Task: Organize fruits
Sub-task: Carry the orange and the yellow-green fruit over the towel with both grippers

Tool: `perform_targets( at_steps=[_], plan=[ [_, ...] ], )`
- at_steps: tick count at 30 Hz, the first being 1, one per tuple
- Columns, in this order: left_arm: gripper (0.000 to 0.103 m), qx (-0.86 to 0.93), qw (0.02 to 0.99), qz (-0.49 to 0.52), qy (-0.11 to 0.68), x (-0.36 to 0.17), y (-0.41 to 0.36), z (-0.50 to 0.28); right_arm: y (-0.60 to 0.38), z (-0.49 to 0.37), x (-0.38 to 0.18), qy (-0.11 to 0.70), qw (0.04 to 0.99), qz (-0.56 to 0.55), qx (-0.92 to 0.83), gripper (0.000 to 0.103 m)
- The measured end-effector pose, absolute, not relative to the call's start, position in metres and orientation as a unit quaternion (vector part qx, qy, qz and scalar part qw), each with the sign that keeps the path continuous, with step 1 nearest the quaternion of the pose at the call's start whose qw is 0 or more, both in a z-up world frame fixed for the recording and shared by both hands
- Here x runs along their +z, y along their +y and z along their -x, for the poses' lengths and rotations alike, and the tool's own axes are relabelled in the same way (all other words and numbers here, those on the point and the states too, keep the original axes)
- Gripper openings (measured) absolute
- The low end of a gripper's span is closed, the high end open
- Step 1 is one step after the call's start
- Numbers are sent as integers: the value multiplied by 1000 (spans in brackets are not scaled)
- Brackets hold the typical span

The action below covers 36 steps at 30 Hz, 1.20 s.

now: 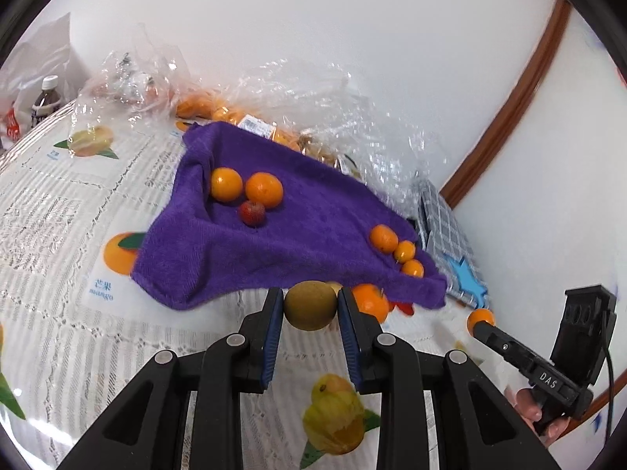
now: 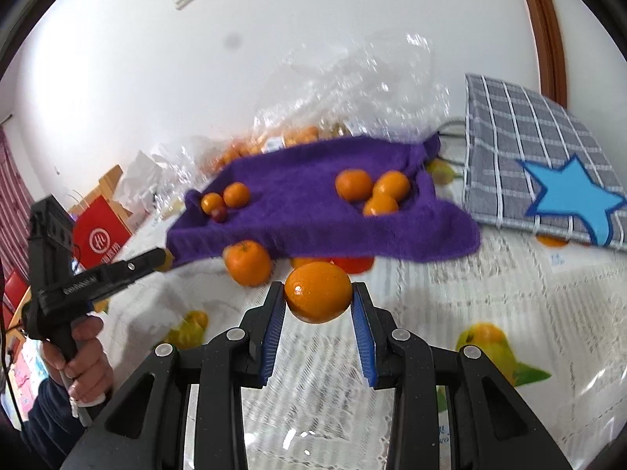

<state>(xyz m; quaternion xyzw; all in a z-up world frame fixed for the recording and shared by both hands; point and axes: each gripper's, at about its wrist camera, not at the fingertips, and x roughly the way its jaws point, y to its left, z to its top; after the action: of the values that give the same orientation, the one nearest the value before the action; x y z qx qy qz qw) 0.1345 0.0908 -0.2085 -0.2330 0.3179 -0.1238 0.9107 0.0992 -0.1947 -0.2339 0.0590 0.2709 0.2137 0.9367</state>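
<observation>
My left gripper is shut on a brownish-green round fruit, held just before the near edge of the purple towel. My right gripper is shut on an orange; it also shows in the left wrist view. On the towel lie two oranges with a red strawberry-like fruit, and three small oranges at its right edge. A loose orange lies on the table by the towel's front. The left gripper shows in the right wrist view.
Crinkled clear plastic bags holding more oranges lie behind the towel. A grey checked bag with a blue star sits right of the towel. A bottle and a red paper bag stand far left. The tablecloth has printed fruit.
</observation>
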Motion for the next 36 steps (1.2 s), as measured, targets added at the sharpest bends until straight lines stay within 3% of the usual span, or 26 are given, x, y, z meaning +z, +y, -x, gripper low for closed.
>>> perform_targets(
  at_steps=[18, 36],
  plan=[
    [27, -58, 938, 174, 294, -156, 113, -198, -165, -173, -191, 247, 947, -27, 202, 34],
    [27, -7, 928, 112, 354, -206, 105, -230, -146, -226, -229, 296, 937, 6, 188, 34]
  ],
)
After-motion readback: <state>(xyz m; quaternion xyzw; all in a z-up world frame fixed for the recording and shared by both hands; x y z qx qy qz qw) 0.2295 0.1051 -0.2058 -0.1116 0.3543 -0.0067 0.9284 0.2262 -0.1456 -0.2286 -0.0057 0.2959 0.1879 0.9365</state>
